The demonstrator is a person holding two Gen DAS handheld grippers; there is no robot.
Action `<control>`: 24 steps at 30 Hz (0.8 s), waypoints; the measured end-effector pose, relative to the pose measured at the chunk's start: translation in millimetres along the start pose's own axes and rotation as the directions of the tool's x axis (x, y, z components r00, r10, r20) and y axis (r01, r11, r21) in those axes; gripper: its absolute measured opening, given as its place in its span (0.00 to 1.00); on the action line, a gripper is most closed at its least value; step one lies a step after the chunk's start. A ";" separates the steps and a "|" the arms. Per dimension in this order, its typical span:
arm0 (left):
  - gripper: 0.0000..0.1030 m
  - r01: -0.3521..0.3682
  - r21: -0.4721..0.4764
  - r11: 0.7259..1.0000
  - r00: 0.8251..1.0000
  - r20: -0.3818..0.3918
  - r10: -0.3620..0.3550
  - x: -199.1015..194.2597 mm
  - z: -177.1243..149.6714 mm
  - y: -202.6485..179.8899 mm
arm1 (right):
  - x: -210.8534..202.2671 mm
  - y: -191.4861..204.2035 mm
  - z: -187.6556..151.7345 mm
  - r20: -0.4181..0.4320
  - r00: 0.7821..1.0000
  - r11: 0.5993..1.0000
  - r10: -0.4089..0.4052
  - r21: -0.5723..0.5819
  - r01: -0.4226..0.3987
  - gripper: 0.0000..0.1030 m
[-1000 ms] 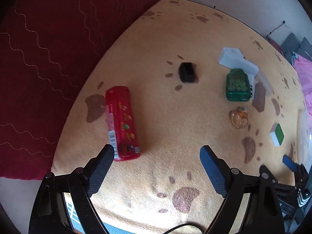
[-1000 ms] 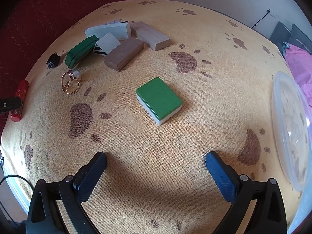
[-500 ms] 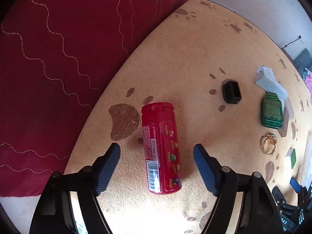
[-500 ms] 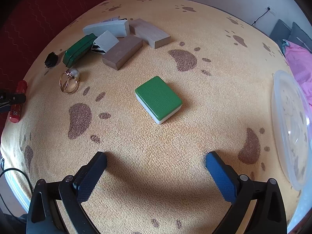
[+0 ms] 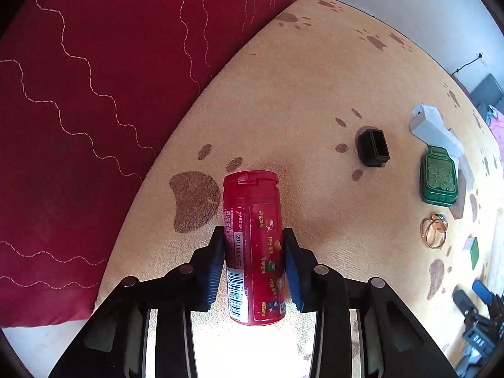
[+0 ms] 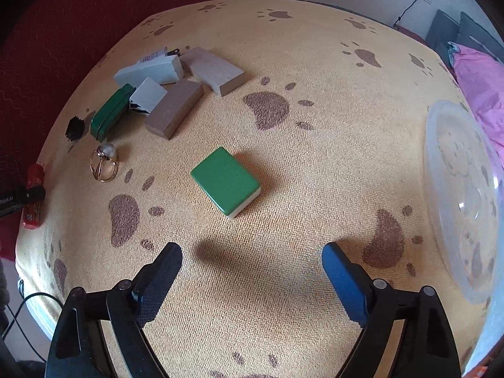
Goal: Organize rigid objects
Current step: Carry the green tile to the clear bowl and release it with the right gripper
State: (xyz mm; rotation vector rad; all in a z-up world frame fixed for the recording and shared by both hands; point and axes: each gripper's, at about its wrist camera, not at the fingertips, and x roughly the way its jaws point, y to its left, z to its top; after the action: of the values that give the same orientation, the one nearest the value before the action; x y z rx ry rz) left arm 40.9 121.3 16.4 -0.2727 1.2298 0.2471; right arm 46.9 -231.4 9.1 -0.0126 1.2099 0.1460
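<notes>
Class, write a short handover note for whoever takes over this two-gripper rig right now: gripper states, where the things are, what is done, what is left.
Left gripper: shut on the red candy tube, at the blanket's left edge.
Right gripper: open, empty, hovering short of the green mahjong tile.
Clear plastic bowl: far right, nothing visible inside.
Still loose: green tin, gold ring, black clip, block cluster.
Done: tube gripped only. Left: everything else.

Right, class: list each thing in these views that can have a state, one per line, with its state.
left gripper: shut on the red canister.
red canister: lid closed, gripped at its sides.
right gripper: open, empty.
green tile: flat, green face up.
clear bowl: empty.
</notes>
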 end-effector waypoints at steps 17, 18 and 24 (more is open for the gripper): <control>0.35 0.068 0.051 0.996 0.998 0.016 -0.068 -33.9 -19.8 -32.6 | 19.0 20.5 42.3 0.011 1.000 0.994 -0.003 -0.114 0.004 0.36; 0.35 0.069 0.053 0.996 0.997 0.016 -0.070 -35.1 -21.2 -34.0 | 18.6 19.1 42.2 0.009 1.000 0.994 0.005 -0.108 -0.004 0.36; 0.35 0.076 0.074 0.994 0.997 0.013 -0.077 -39.5 -25.4 -45.8 | 9.0 0.7 33.5 -0.006 0.998 0.997 0.069 -0.034 -0.069 0.30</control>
State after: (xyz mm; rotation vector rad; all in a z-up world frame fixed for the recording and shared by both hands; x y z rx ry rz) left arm 21.0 68.1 49.3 -0.2535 1.2071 0.1376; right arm 81.1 -226.8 12.6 -0.0009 1.2134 0.2274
